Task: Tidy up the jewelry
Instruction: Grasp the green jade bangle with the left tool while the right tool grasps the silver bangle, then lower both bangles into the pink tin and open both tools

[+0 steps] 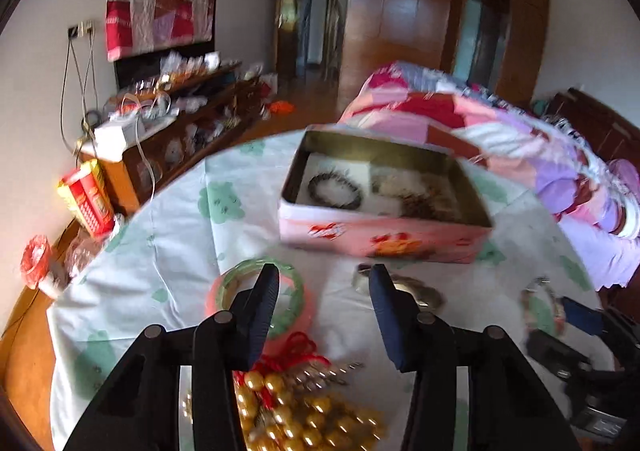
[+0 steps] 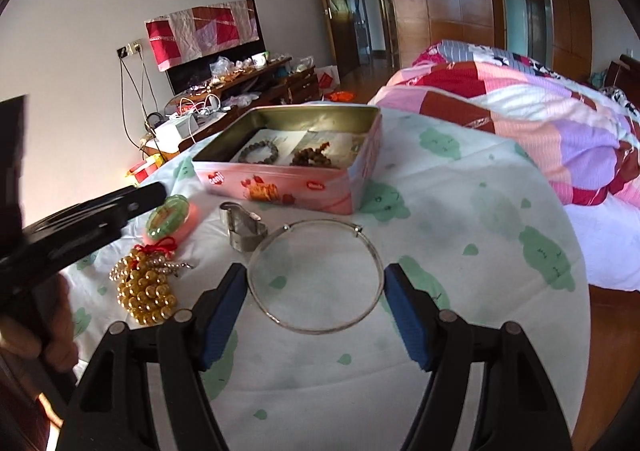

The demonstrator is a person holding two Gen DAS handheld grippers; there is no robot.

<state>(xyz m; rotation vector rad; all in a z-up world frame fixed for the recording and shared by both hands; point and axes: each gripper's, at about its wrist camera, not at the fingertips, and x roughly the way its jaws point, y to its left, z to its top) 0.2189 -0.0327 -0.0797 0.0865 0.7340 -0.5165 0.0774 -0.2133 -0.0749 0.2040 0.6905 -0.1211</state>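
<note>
The right gripper is wide apart, with nothing pinched. The thin silver bangle lies flat on the cloth in the lower middle of the right view, between the two blue pads, and I cannot tell if they touch it. It looks light, hard and slippery. I think it is best pinched across one side of the wire rim, since it could slide or flip.

The left gripper is partly apart and holds nothing. Its left finger sits in front of the green bangle, which rests on a pink ring in the lower middle of the left view. That one looks hard and could crack if dropped.

Gold beads with a red cord lie at the lower left. They look soft and floppy.

The pink tin box in the middle has bead bracelets inside. Its red labels are too blurry to read.
</note>
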